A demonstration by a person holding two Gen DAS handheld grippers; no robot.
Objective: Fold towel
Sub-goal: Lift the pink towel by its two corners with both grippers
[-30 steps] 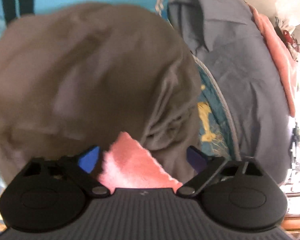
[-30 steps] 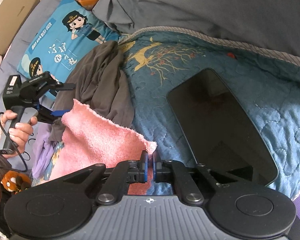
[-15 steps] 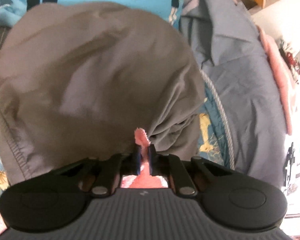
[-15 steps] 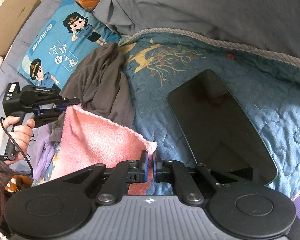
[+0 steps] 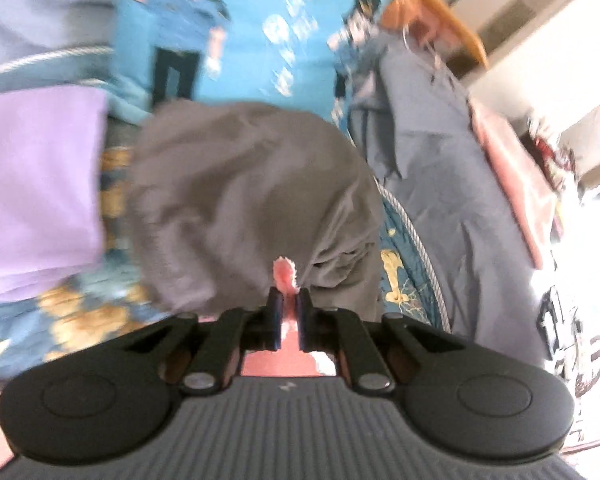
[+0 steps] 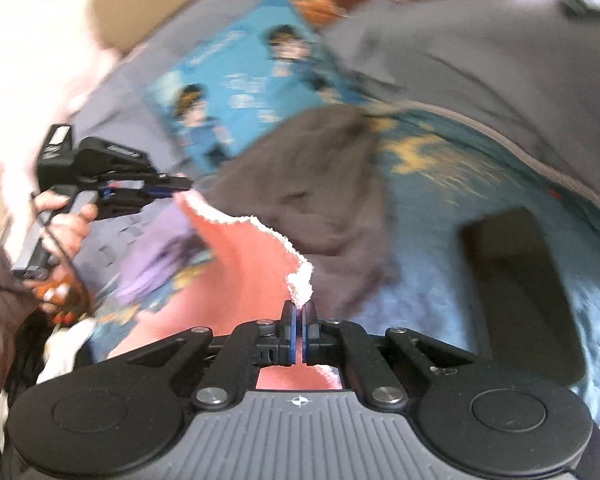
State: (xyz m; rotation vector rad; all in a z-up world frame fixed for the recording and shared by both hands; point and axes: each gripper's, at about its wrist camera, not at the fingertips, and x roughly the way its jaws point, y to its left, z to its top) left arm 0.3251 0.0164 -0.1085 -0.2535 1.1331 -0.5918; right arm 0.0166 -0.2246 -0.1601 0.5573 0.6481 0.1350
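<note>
Each gripper pinches one corner of the pink towel (image 6: pixel 236 264): left gripper (image 5: pixel 288 312) and right gripper (image 6: pixel 299 322) clamp it above the quilted bedspread (image 6: pixel 440 184), likely to spread it for folding.

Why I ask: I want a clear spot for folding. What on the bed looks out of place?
A crumpled grey garment lies heaped on the blue quilt just beyond the pink towel, and a dark tablet lies flat on the quilt to its right. Both crowd the folding area.
</note>
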